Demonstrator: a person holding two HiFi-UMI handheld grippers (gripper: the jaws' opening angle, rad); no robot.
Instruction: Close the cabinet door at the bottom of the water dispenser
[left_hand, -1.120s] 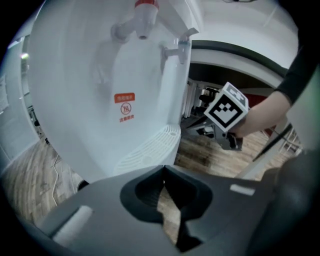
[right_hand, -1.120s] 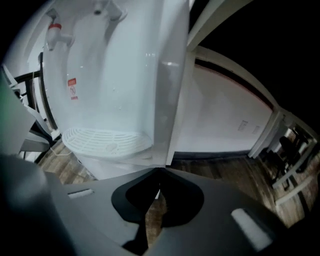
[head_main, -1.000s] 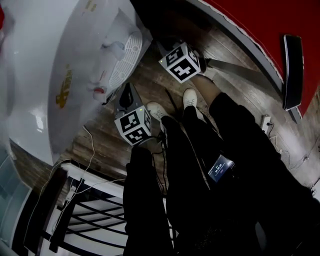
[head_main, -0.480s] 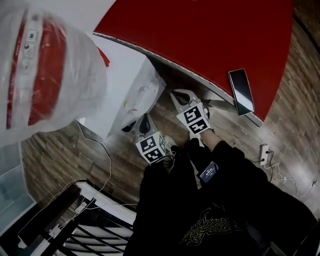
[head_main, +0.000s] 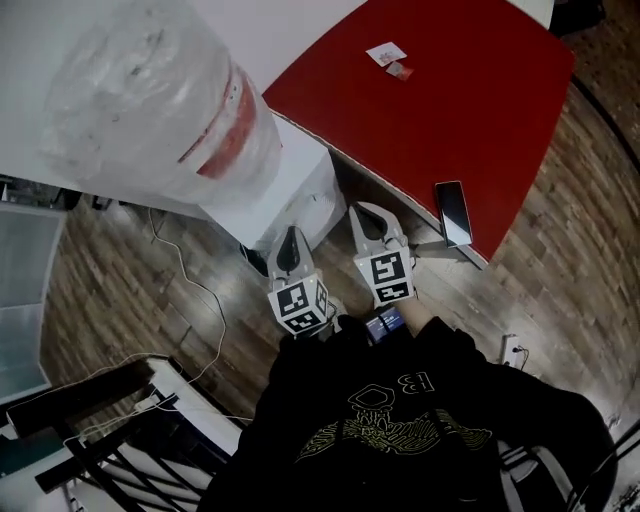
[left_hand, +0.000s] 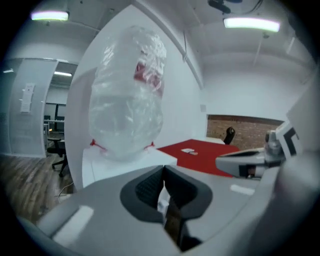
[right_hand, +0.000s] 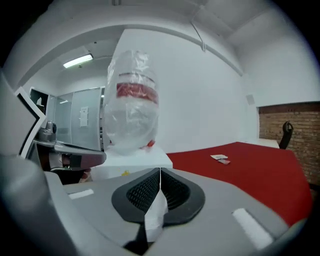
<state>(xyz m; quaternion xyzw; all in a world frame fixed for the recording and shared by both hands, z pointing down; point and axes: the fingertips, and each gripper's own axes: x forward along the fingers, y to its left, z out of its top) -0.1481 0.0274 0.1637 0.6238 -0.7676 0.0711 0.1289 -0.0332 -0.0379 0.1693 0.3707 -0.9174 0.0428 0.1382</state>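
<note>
While both tools sit clenched and empty, here's the picture. The left gripper (left_hand: 162, 172) has its jaws pressed together with nothing between the pads. The right gripper (right_hand: 160, 172) matches it, jaws meeting on bare air. The person holds them side by side at chest height, just apart from each other, noses tipped slightly down toward the water dispenser (head_main: 295, 180).

Straight ahead in both gripper views is the big plastic-wrapped bottle (head_main: 150, 100) with its red band, seated on the white dispenser top. That puts the grippers level with the upper half of the machine, well above where the job is.

The cabinet door is at the foot of the dispenser, below the grippers. No view takes in that lower front, so whether it is closed cannot be told. My read is that nothing is touching the door right now. If it is already shut, the work is done. If not, a gripper has to go down low and push.

Just right of the dispenser is the red bench (head_main: 450, 110), with a phone (head_main: 452, 212) at its near edge and small cards (head_main: 388, 57) farther off. On the wooden floor (head_main: 560, 270), a white cable (head_main: 205, 290) trails to the left, near a black rack (head_main: 120, 440). The bench edge crowds the right side, leaving a tight lane down to the door.
</note>
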